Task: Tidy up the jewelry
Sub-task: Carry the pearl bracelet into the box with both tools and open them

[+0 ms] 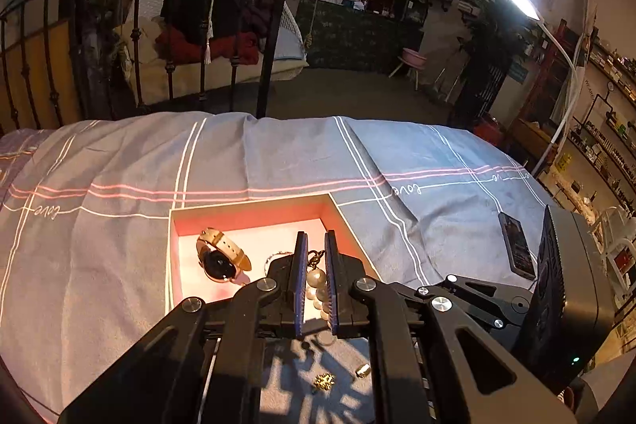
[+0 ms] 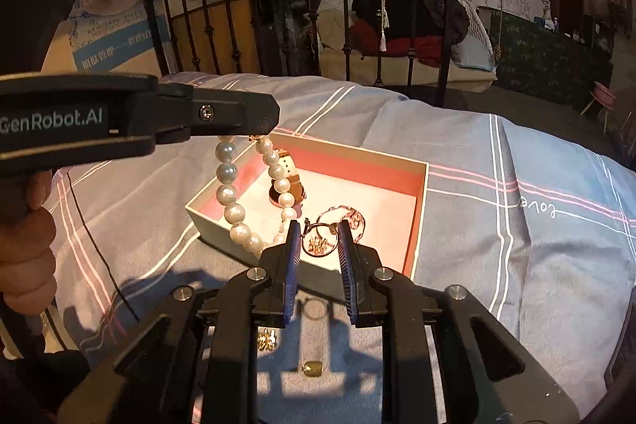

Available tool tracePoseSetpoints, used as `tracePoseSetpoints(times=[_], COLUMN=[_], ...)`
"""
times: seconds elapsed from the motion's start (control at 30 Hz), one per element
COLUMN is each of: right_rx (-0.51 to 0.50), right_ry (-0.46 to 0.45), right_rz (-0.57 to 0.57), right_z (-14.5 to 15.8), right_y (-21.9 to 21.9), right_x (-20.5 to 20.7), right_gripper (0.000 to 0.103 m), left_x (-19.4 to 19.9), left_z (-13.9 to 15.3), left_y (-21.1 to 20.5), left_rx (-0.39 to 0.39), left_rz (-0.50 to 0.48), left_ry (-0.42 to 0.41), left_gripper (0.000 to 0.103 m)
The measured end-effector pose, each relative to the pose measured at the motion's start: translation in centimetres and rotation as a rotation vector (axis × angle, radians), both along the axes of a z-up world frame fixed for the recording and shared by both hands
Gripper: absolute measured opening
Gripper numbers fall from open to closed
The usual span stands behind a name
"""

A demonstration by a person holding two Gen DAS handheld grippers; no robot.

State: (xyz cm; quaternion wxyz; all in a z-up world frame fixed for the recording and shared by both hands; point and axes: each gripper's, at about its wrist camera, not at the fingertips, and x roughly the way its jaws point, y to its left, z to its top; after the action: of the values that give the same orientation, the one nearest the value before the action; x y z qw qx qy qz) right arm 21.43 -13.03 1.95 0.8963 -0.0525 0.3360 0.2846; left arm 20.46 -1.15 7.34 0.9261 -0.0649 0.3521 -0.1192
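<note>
Holding a pearl strand (image 2: 238, 201) pinched in our left tool (image 1: 316, 279), we dangle it just above the box (image 2: 421, 209); our right tool (image 2: 318, 265) pinches a hoop earring (image 2: 320, 239).

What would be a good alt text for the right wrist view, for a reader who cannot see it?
The left gripper holds a white pearl bracelet hanging over an open pink-lined cardboard box on a grey striped bedsheet. The right gripper holds a gold hoop earring at the box's near edge; a beige-strapped wristwatch lies inside.
</note>
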Motion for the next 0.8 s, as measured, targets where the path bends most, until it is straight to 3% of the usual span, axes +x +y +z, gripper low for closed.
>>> tracePoseSetpoints(times=[0.4,0.8], right_rx=[-0.021,-0.039], right_ry=[0.062,0.104], right_rz=[-0.048,-0.049], right_z=[-1.4,-3.1], right_y=[0.7,1.1], right_x=[4.3,5.8], right_gripper=[0.02,0.02], left_x=[5.3,7.1], left_z=[-1.5,-3.9], left_y=[0.5,1.0], left_rx=[0.048,0.082], left_rz=[0.051,0.063], left_ry=[0.058,0.121], left_gripper=[0.008,0.008])
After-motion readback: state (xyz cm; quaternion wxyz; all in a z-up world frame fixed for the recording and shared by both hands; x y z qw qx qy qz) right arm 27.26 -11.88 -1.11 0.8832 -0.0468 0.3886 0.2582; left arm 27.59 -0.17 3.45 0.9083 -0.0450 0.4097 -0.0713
